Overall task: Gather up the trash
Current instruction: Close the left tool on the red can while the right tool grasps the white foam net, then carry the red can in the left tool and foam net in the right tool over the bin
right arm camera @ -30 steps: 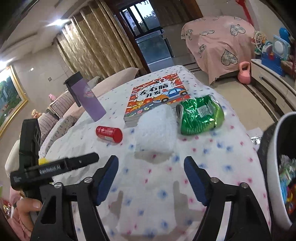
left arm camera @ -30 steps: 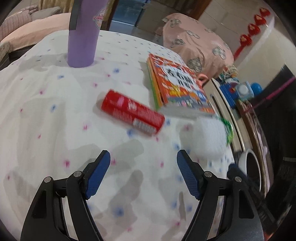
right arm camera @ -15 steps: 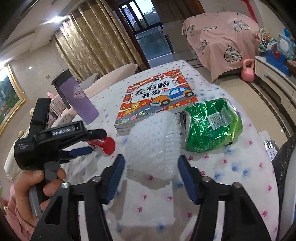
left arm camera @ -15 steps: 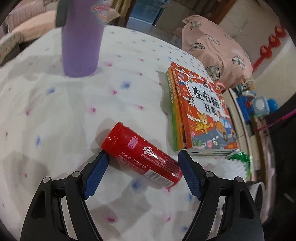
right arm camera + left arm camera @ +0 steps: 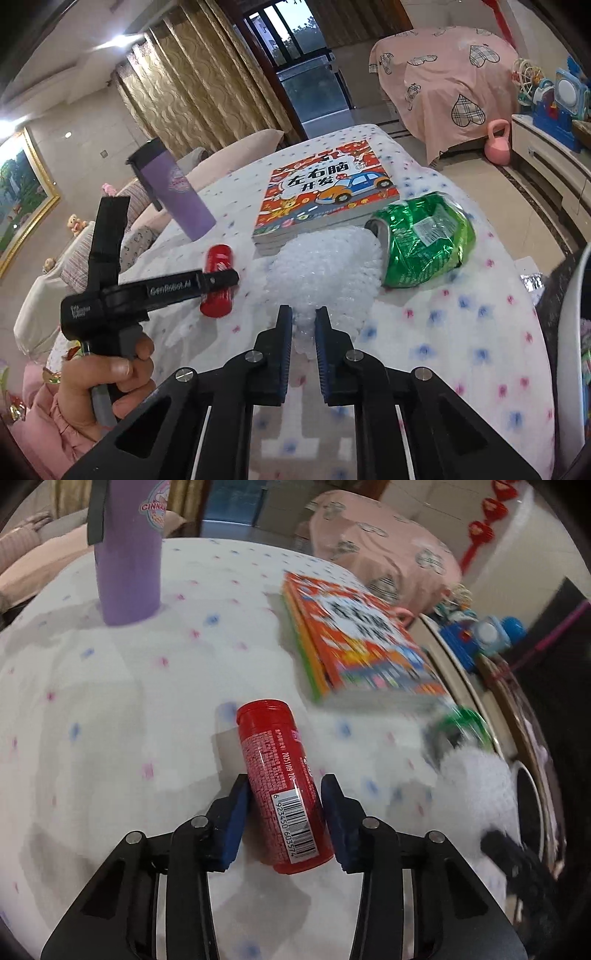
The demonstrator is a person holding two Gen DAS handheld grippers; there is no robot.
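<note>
My left gripper is shut on a red plastic tube with a barcode, lying on the spotted white tablecloth. The tube also shows in the right wrist view, behind the left gripper's body. My right gripper is shut on the near edge of a white bubble-wrap wad. A crumpled green foil bag lies just right of the wad. In the left wrist view the wad and green bag are blurred at the right.
A stack of children's books lies behind the wad. A purple tumbler stands at the back left. A white bin with rubbish stands off the table's right edge. A pink-covered seat and toys are beyond.
My left gripper has moved forward and shut on the red tube, which has turned lengthwise between the pads. My right gripper has moved in and shut on the bubble wrap.
</note>
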